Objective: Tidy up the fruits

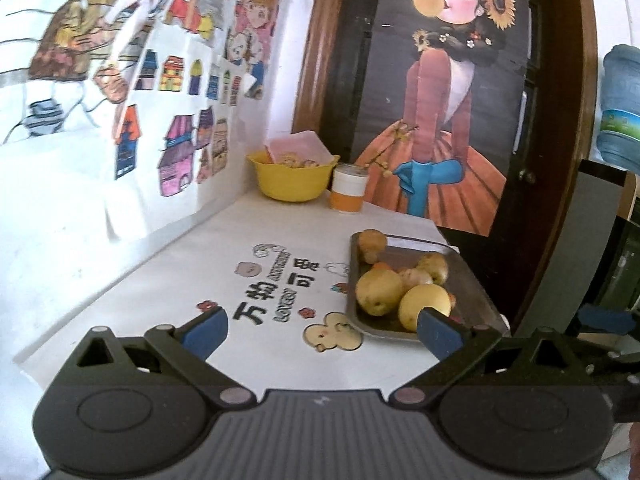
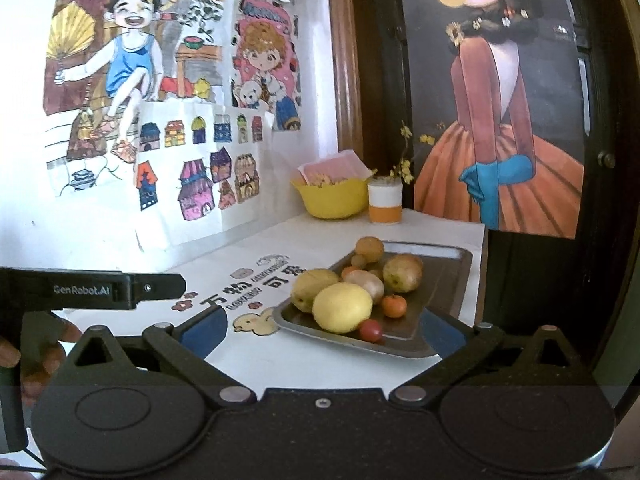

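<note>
Left gripper (image 1: 322, 332): jaws spread wide, nothing held between the blue pads (image 1: 204, 332). Printed white table cover (image 1: 224, 264) is seen directly ahead of it. Yellow bowl (image 1: 290, 180) with a pink lid (image 1: 300, 146) tucked in it is seen far ahead, slightly left of centre; the orange-and-white cup (image 1: 349, 188) stands just beside the bowl on its right. Metal tray (image 1: 476, 284) lies ahead-right of the left gripper, its near corner just past the right pad. Fruit is piled at the tray's near-left end: lemon (image 1: 424, 306) closest to the right pad, pear (image 1: 378, 290) touching it on the left, more yellowish fruit behind. Exact kinds of the rear pieces cannot be told.

Right gripper (image 2: 322, 332): jaws also released, wide apart, nothing gripped. To its left, the other handle, marked GenRobot.AI (image 2: 92, 289), is seen with a person's fingers (image 2: 44, 354) wrapped below it. The tray (image 2: 440, 280) sits straight ahead between the pad lines, near edge close to the fingertips. In it, left to right: pear (image 2: 314, 289), lemon (image 2: 342, 307) in front, cherry tomato (image 2: 370, 330) at the near rim, small tangerine (image 2: 394, 305), brownish pear (image 2: 402, 273) behind. A round brownish fruit (image 2: 370, 249) rests at the far-left corner. The tray's right half is bare.
</note>
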The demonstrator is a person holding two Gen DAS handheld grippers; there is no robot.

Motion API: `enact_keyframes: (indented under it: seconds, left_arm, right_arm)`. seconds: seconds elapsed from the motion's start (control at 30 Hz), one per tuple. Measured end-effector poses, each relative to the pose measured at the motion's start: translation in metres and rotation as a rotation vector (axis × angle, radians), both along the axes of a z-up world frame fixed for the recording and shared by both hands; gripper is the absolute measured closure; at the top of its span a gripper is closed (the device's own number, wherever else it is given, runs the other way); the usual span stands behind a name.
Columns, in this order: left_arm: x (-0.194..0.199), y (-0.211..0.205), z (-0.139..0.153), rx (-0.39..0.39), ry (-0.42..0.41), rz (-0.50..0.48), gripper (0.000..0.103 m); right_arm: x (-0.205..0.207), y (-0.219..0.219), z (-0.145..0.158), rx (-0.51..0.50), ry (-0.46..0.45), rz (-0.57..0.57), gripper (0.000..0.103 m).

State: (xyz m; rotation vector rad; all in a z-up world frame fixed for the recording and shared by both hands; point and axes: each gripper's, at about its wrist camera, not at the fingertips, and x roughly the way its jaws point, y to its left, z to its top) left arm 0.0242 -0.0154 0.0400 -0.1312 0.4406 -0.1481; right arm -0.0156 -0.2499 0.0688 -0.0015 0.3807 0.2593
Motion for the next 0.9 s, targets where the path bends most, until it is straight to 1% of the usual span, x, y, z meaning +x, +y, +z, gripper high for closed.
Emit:
enact_keyframes:
  seconds: [0.2, 0.43, 0.53, 0.7, 0.9]
  left_arm:
    - [-0.009, 0.011, -0.005, 0.001, -0.004, 0.026, 0.0]
    - [-0.018, 0.024, -0.014, 0.001, -0.001, 0.045, 0.0]
    - [-0.022, 0.028, -0.02, -0.008, 0.014, 0.052, 0.0]
    - [-0.027, 0.033, -0.029, -0.027, 0.032, 0.07, 0.0]
    - [-0.029, 0.035, -0.035, -0.043, 0.023, 0.096, 0.0]
  right_arm:
    - [-0.012, 0.016, 0.0, -0.015, -0.028, -0.002, 0.001]
    - [-0.022, 0.03, -0.011, -0.006, -0.017, -0.032, 0.001]
    - [-0.024, 0.032, -0.017, -0.001, -0.005, -0.045, 0.001]
    - [-0.028, 0.035, -0.027, -0.018, -0.012, -0.068, 0.001]
    - [-0.031, 0.034, -0.033, -0.019, -0.019, -0.075, 0.001]
